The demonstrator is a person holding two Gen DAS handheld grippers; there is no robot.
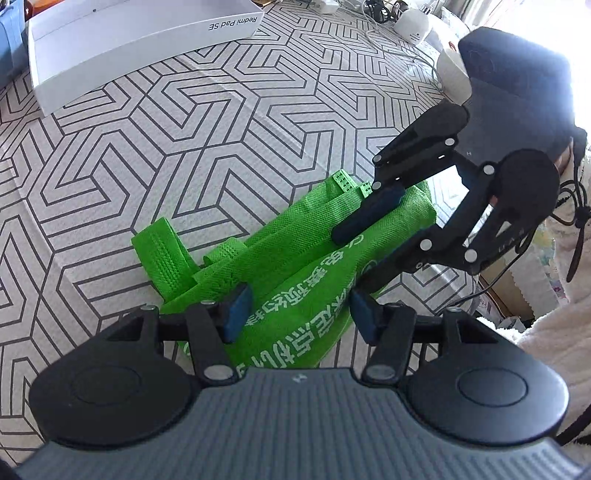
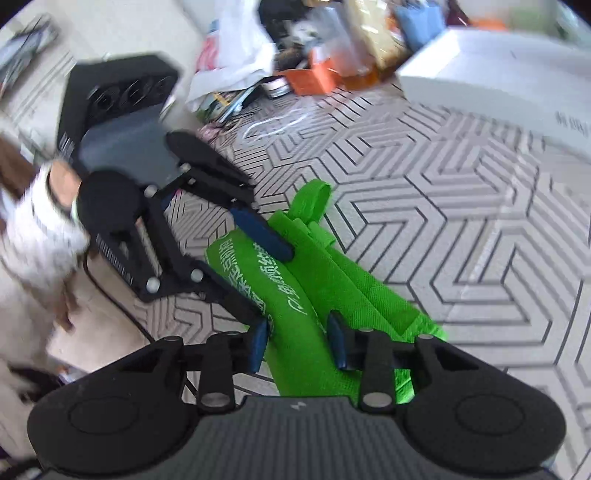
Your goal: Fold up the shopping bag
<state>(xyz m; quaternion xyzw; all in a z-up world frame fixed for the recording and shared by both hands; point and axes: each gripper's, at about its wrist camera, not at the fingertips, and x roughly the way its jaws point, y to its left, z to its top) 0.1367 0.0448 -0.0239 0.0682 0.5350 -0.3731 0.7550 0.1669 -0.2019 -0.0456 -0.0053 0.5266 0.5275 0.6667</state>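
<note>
Item: green bag [image 1: 295, 258], folded narrow on patterned mat [image 1: 184, 129] | left claw [image 1: 297, 314] spread | right claw [image 2: 299, 345] spread, astride bag | advice: pinch both layers squarely, fold evenly.

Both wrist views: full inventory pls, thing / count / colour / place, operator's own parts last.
shopping bag: 1, bright green with white print, folded into a long strip on the patterned cloth, handles at its far end in the left wrist view.
patterned cloth: 1, pale grey with dark geometric lines, covers the work surface.
tablet box: 1, white, far edge of the cloth.
clutter pile: count unclear, mixed white and orange, blurred, beyond the cloth in the right wrist view.
chargers and cables: several, white, far right in the left wrist view.
left tongs: black with blue pads, straddling the bag's printed end, apart.
right tongs: black with blue pads, straddling the bag, contact unclear.
sleeve: white, fluffy, behind the left tongs.
</note>
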